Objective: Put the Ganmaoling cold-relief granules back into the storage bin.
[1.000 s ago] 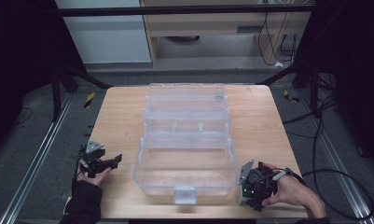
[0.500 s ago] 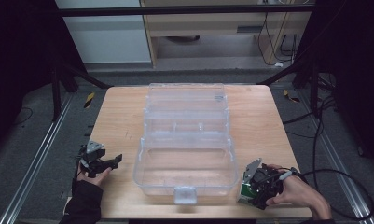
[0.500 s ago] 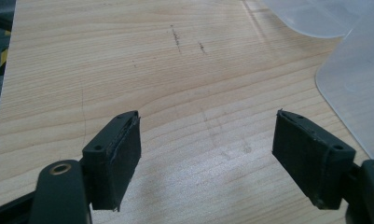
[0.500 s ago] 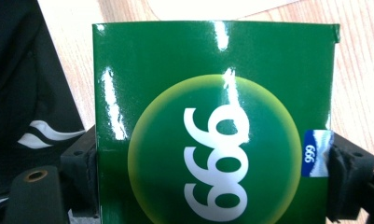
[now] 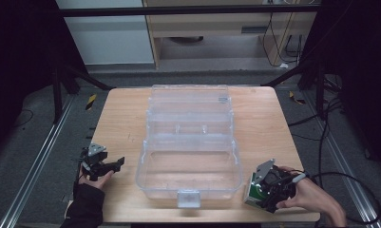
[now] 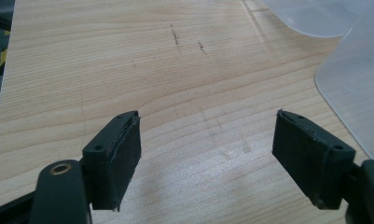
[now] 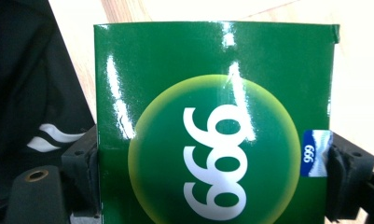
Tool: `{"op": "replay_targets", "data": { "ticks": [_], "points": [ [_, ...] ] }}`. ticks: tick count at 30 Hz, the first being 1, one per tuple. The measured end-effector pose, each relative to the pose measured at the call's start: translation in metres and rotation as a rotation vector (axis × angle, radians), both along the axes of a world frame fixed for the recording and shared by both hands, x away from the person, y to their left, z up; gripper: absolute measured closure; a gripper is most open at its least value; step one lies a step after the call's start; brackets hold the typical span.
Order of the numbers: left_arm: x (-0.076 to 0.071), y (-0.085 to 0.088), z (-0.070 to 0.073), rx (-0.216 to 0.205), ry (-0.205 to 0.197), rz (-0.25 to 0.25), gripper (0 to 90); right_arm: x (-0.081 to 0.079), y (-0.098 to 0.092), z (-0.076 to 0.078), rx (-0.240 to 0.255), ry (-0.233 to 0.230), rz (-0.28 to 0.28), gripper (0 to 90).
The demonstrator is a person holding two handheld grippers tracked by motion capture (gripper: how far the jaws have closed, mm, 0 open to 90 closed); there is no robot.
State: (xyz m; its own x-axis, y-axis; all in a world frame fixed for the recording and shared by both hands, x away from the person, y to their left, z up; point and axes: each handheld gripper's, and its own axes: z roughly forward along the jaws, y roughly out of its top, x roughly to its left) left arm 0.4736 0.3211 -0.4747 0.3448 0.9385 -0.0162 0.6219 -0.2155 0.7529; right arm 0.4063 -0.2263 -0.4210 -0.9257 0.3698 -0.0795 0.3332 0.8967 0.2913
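Observation:
A glossy green carton (image 7: 217,140) printed with "999" in a yellow-green circle sits between my right gripper's (image 7: 212,186) jaws, and both pads (image 7: 82,168) press its sides. From above, that right gripper (image 5: 260,189) holds the green carton (image 5: 251,194) at the table's front right corner, just right of the clear box. My left gripper (image 5: 113,165) rests near the front left edge. In its own view the left gripper (image 6: 208,154) stands wide open over bare wood, nothing between its jaws.
A large clear plastic case (image 5: 188,161) lies open mid-table, its lid (image 5: 188,102) folded back and a latch (image 5: 188,197) at the front. Its clear edge (image 6: 357,79) shows beyond my left gripper. The wooden tabletop (image 5: 121,123) ends close behind both hands.
My right gripper's jaws have closed onto the green carton, and the hand has shifted slightly right with it. The left gripper has stayed where it was, open.

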Motion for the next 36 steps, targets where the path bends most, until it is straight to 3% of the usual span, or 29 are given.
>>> {"op": "replay_targets", "data": {
  "ticks": [8, 20, 36],
  "points": [
    [0.000, 0.000, 0.000, -0.001, -0.002, 0.000, 23.0, -0.003, -0.005, 0.020, 0.035, -0.032, -0.023, 16.0],
    [0.000, 0.000, 0.000, -0.002, 0.000, 0.000, 23.0, -0.008, -0.009, 0.049, 0.054, -0.061, -0.005, 16.0],
    [0.000, 0.000, 0.000, -0.004, 0.001, -0.001, 23.0, -0.005, 0.005, 0.078, 0.057, -0.093, 0.034, 16.0]
  ]
}}
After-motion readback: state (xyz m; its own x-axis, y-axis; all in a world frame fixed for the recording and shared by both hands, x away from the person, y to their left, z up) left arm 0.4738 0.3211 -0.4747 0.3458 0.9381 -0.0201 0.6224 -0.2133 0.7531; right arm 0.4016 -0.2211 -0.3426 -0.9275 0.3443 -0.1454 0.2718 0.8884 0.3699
